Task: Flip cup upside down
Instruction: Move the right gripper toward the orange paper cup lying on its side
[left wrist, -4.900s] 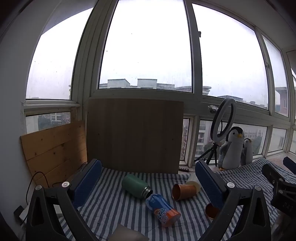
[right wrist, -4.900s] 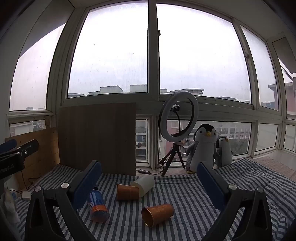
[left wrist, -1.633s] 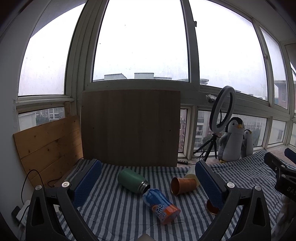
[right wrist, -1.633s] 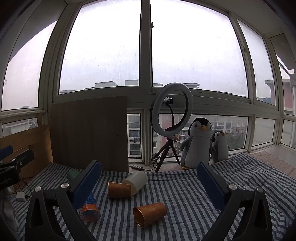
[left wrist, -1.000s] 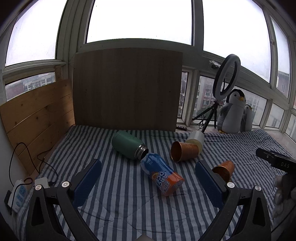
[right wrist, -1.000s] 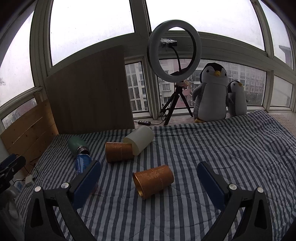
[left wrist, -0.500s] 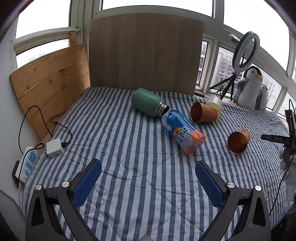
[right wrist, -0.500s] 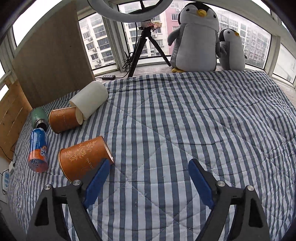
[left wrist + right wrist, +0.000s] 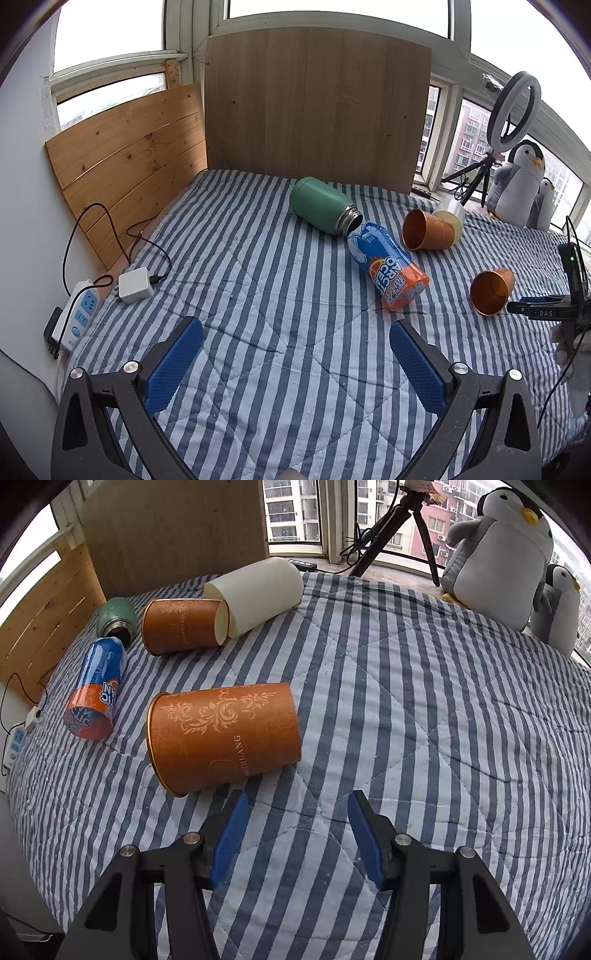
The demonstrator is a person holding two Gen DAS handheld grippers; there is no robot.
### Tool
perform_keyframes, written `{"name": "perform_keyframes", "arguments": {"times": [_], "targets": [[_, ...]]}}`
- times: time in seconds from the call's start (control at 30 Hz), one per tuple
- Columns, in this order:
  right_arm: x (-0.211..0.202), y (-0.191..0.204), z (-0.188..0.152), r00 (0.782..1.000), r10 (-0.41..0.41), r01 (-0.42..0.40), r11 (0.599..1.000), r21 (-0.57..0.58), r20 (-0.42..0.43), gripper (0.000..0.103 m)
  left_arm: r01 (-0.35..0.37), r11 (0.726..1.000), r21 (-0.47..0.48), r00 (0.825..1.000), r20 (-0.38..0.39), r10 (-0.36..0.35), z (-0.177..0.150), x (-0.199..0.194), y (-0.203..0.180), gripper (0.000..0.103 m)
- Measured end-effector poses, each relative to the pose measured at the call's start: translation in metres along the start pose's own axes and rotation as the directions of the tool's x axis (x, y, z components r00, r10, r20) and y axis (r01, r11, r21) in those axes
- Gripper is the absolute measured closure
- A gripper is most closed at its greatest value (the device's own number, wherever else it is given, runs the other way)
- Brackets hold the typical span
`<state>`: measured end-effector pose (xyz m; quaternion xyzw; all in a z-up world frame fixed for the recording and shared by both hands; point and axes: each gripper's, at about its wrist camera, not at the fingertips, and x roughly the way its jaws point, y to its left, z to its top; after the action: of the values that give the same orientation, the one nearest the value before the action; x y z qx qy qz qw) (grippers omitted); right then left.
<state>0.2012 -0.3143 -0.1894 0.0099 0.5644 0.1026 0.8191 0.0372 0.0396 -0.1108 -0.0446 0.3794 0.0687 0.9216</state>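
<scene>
Striped blue-and-white bedding [image 9: 424,686] filled the ground below both tools, with windows and wooden boards behind. On it, just ahead of the right gripper [image 9: 295,812] and a little toward its left finger, lay the nearest orange cup [image 9: 225,734] on its side. Its long axis ran across the gripper's line of sight, mouth toward the left, closed base toward the right. The right gripper's jaws stood partly apart and held nothing; the gap looked narrower than the cup's mouth end, so a grasp would probably call for more opening or a hold nearer the base. The left gripper [image 9: 295,363] hung wide open and empty, well apart from that cup, which lay far ahead and to its right [image 9: 491,291]. The right hand was clearly the nearer.

Farther ahead and left of the right gripper lay a second orange cup [image 9: 181,626], its base touching or nested in a cream cup [image 9: 258,590]; which one could not be told. The near cup's underside and its contact with the bedding were hidden.
</scene>
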Motion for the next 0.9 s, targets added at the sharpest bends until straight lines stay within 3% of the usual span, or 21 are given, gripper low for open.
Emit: {"name": "perform_keyframes", "arguments": {"times": [0.33, 0.6, 0.73, 0.9], "targets": [[0.02, 0.041, 0.019, 0.998, 0.059, -0.06, 0.996, -0.071, -0.017, 0.051, -0.02, 0.999, -0.045, 1.0, 0.014, 0.021, 0.003, 0.002, 0.016, 0.001], [0.005, 0.062, 0.03, 0.988, 0.15, -0.153, 0.975, -0.162, -0.028, 0.05, 0.01, 0.999, -0.043, 0.998, -0.062, -0.012, -0.01, 0.024, 0.004, 0.001], [-0.019, 0.041, 0.029, 0.987, 0.16, -0.158, 0.973, -0.166, 0.0, 0.048, 0.016, 0.999, -0.028, 0.997, -0.071, -0.018, -0.016, 0.028, -0.007, 0.001], [-0.039, -0.02, 0.053, 0.985, 0.158, -0.155, 0.987, -0.041, 0.07, 0.048, 0.012, 0.999, -0.033, 0.997, -0.078, -0.015, -0.021, 0.032, -0.016, 0.001]]}}
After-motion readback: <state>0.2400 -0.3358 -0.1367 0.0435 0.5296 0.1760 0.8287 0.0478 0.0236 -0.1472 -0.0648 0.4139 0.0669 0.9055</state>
